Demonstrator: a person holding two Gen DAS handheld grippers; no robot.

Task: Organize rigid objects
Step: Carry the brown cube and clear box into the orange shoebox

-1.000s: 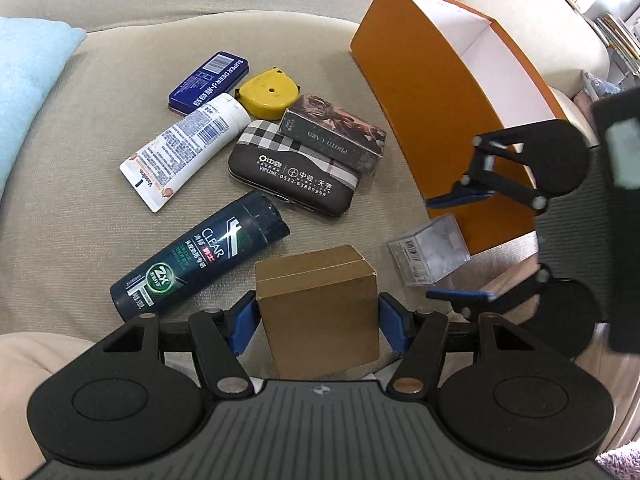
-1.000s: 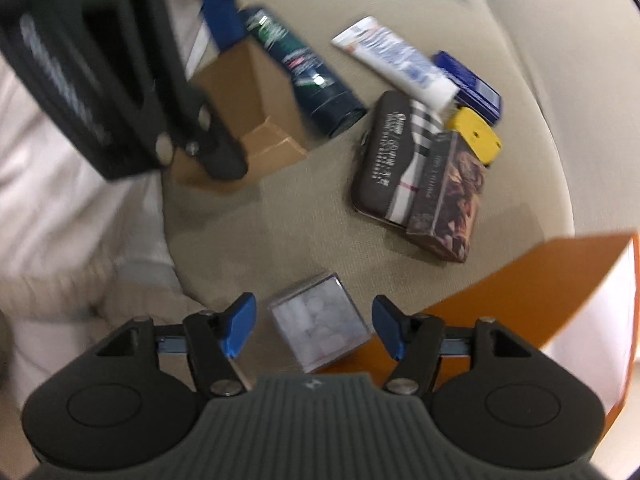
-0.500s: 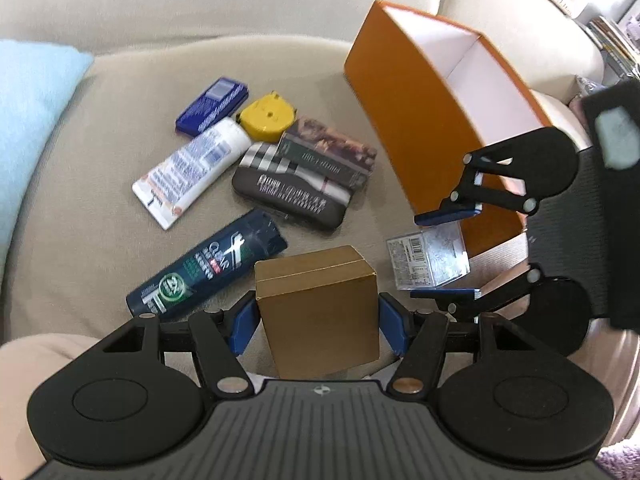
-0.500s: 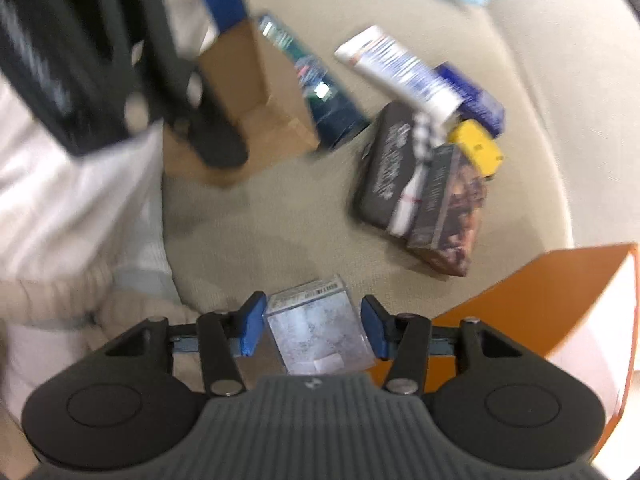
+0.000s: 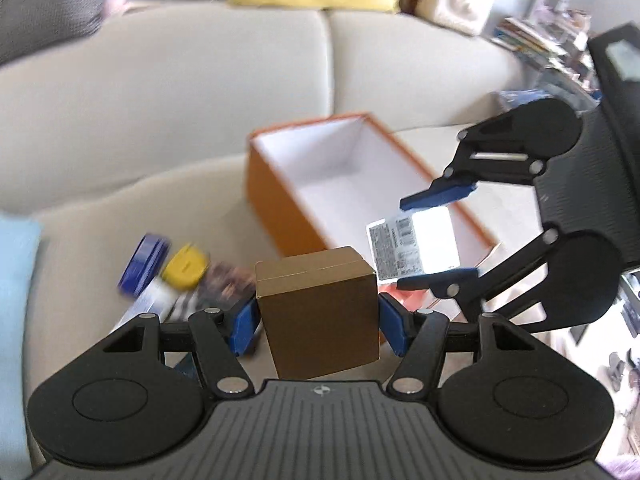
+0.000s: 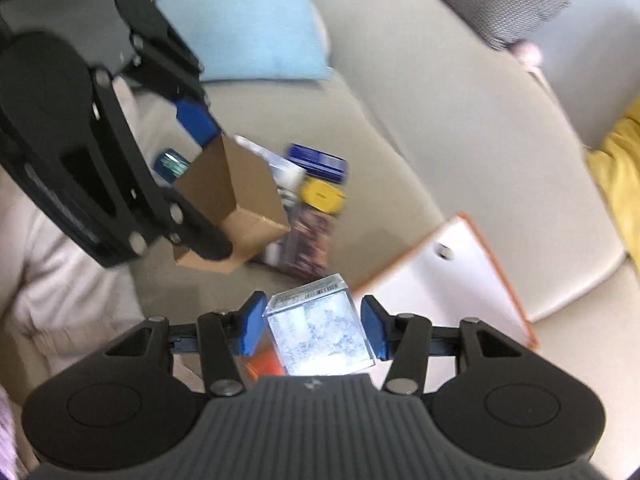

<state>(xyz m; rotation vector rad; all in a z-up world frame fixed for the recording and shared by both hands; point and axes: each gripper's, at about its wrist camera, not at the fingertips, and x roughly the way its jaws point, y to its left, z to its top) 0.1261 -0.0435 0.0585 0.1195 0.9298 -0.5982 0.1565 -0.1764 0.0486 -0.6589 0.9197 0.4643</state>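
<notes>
On a beige sofa, the left gripper clamps a brown cardboard box between its blue pads, holding it in the air above a scatter of items on the seat cushion. The right gripper is closed on a clear plastic box with a printed label, held over the near end of an open orange box with a white interior. Below the cardboard box lie a blue tin, a yellow tape measure and other blurred packages. A light blue cushion rests farther along the sofa.
</notes>
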